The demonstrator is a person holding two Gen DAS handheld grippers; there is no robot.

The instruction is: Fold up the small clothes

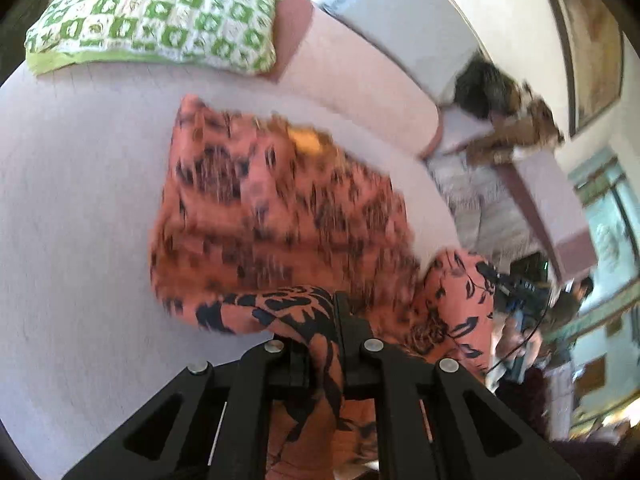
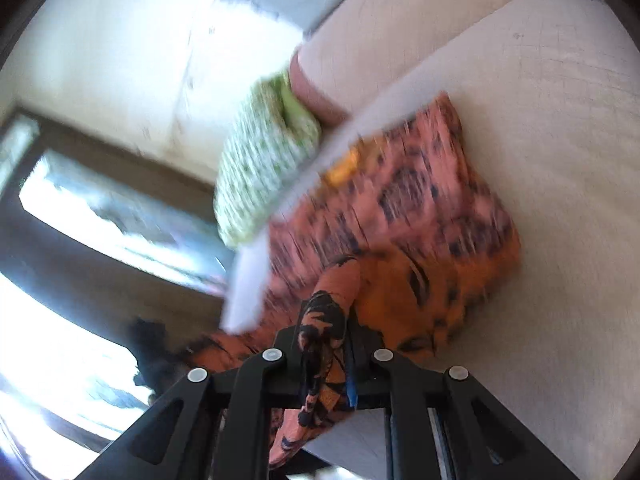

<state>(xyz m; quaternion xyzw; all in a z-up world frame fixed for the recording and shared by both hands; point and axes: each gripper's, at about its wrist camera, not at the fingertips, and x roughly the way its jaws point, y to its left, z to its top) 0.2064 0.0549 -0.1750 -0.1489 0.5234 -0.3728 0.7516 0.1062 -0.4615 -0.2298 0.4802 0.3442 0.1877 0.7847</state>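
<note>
Fingers on both the left gripper (image 1: 335, 322) and the right gripper (image 2: 326, 344) were clamped shut on the orange patterned garment (image 1: 260, 208), 1 edge each, the rest draped over the pale sofa seat (image 1: 72, 200). Looked light and floppy, probably slippery, so hems or corners seemed the best spots to grab.

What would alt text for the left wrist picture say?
Black tongs pinch an edge of an orange garment with black print, which lies blurred on a pale sofa. A green-and-white cushion sits behind.
</note>
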